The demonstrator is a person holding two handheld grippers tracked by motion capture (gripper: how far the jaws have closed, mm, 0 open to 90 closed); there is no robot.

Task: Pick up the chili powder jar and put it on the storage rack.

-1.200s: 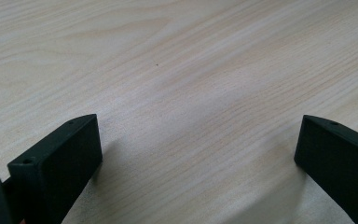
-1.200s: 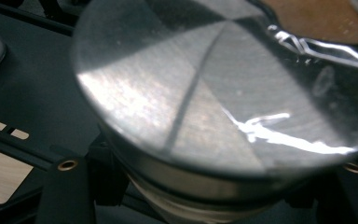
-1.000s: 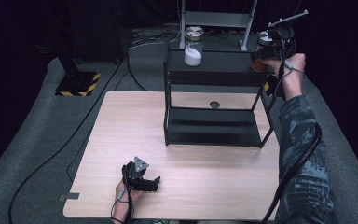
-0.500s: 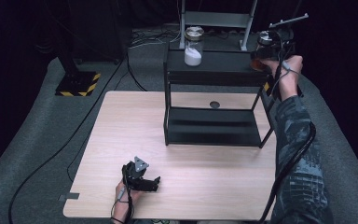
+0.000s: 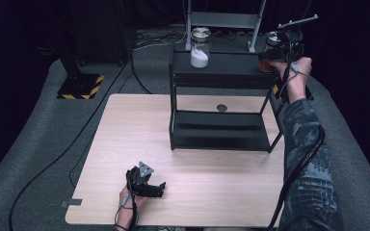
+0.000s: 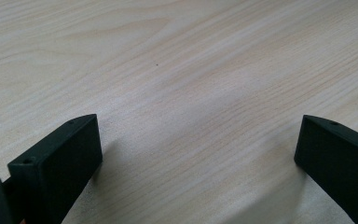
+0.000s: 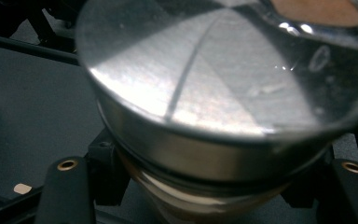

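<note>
The brown-filled jar [image 7: 205, 116] stands at the right end of the black shelf's [image 5: 221, 70] top, clamped below its metal lid by the right gripper [image 5: 275, 52]. The left gripper [image 5: 147, 184] rests on the table [image 5: 125, 125], jaws wide and holding nothing.

1. High view: the table [image 5: 125, 144] is evenly lit from above, the surroundings are dark, and the picture is soft.
2. Left gripper view: bright and diffuse, with soft shadows beside the jaws on the wood.
3. Right gripper view: the lid [image 7: 205, 79] is close, blurred, with streaky glare; the background is dim.
</note>
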